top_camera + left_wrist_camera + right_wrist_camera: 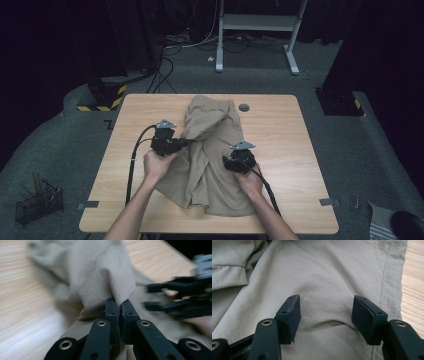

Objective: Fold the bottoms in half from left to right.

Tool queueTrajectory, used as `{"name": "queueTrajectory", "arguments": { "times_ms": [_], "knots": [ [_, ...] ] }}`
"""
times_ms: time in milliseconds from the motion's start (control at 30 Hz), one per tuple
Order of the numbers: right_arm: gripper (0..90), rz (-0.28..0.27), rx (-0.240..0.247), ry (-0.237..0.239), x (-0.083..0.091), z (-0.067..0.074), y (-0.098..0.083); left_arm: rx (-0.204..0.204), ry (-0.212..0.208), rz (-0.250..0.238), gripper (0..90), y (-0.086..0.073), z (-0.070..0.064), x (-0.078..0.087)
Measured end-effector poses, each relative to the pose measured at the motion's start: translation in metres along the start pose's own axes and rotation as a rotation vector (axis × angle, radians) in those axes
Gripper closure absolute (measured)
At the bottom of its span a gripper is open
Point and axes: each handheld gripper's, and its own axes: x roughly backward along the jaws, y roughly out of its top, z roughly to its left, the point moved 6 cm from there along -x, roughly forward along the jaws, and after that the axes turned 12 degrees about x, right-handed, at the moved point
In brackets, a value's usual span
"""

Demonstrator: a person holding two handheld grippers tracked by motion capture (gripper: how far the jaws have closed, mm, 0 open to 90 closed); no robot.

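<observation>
Beige garment lies crumpled at the centre of the wooden table. Left of centre, the left gripper has its jaws pinched tight on a raised fold of the cloth. Lower centre-right, the right gripper hovers with jaws spread wide over the fabric.

Left gripper, held left of the table's middle, jaws pinched tight on beige cloth; right gripper, nearer the front edge, jaws spread wide.
</observation>
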Motion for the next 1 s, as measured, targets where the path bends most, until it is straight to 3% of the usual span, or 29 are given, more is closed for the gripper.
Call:
{"name": "queueTrajectory", "arguments": {
  "times_ms": [67, 133, 267, 400, 500, 600, 700, 800, 900, 1000],
  "knots": [
    [39.7, 0.0, -0.003, 0.005, 0.0, 0.0, 0.0, -0.004, -0.024, 0.018, 84.8, 0.001, -0.01, -0.014],
    [38.7, 0.0, 0.0, 0.011, 0.002, 0.0, -0.001, -0.01, -0.013, 0.068, 82.4, -0.005, -0.013, -0.033],
    [39.3, -0.025, 0.047, 0.023, 0.02, 0.008, -0.006, 0.022, 0.012, 0.148, 81.7, -0.022, -0.004, -0.068],
    [39.6, 0.01, 0.092, 0.054, 0.028, 0.018, -0.018, 0.044, 0.05, 0.153, 83.0, -0.027, 0.007, -0.08],
    [40.3, -0.01, 0.052, 0.076, 0.023, 0.016, -0.018, 0.066, 0.091, 0.151, 83.3, -0.025, 0.019, -0.087],
    [40.4, -0.008, 0.044, 0.064, 0.012, 0.013, -0.008, 0.053, 0.144, 0.165, 82.2, -0.021, 0.03, -0.095],
    [40.4, -0.006, 0.036, 0.058, 0.002, 0.01, 0.001, 0.056, 0.154, 0.143, 75.5, -0.017, 0.035, -0.088],
    [40.0, -0.001, 0.03, 0.059, 0.001, 0.009, 0.002, 0.047, 0.123, 0.079, 66.0, -0.014, 0.031, -0.068],
    [39.3, -0.016, 0.021, 0.082, 0.012, 0.01, -0.003, 0.0, 0.117, 0.004, 56.2, -0.016, 0.022, -0.038],
    [39.6, -0.033, 0.028, 0.087, 0.026, 0.01, -0.009, -0.028, 0.126, -0.03, 45.2, -0.02, 0.019, -0.017]
  ]
}}
